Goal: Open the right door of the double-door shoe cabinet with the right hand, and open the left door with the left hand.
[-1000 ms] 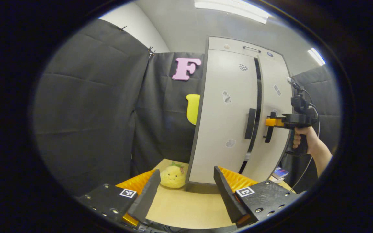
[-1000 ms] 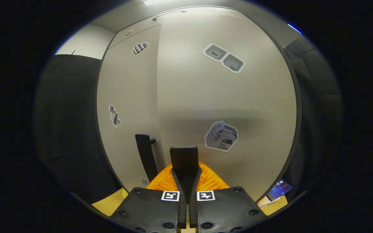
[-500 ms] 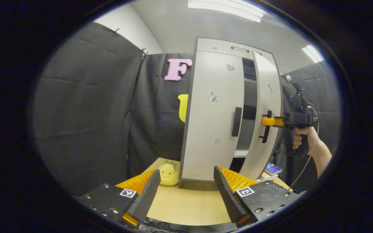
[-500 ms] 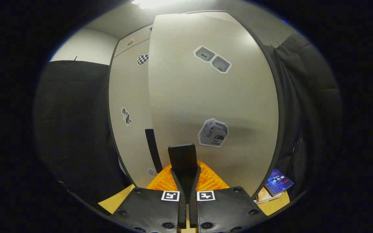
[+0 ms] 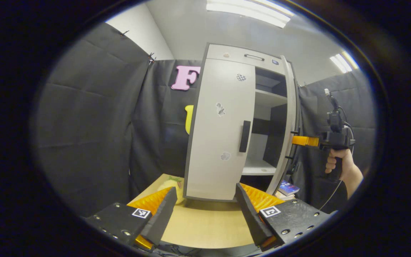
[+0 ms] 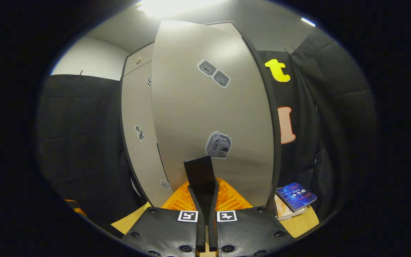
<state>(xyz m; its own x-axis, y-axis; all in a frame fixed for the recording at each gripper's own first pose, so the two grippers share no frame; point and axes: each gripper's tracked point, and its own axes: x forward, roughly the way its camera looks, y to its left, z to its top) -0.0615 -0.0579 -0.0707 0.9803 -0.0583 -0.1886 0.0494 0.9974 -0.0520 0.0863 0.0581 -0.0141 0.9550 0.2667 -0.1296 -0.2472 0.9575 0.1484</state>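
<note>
Doors: two; right door (image 5: pixel 287 121) stood ajar, left door (image 5: pixel 219 128) closed.
Right gripper (image 6: pixel 203 185): jaws pinched right handle (image 6: pixel 199 171).
Left gripper (image 5: pixel 205 210): jaws spread over bench (image 5: pixel 205 225).
Books (image 6: pixel 295 197): two.

I am standing in a recording booth, not a home: black cloth walls (image 5: pixel 95 117) are hanging all around, strip lights (image 5: pixel 248 9) are glowing overhead, and a sticker-dotted shoe cabinet (image 5: pixel 223 121) is sitting on a small wooden worktop (image 5: pixel 205 225).

The pale shoe cabinet (image 5: pixel 227 57) stands upright on the table (image 5: pixel 205 225). Its right door (image 5: pixel 288 121) is swung wide open, baring shelves; its left door (image 5: pixel 219 128), with a dark vertical handle (image 5: pixel 244 136), is closed.
</note>
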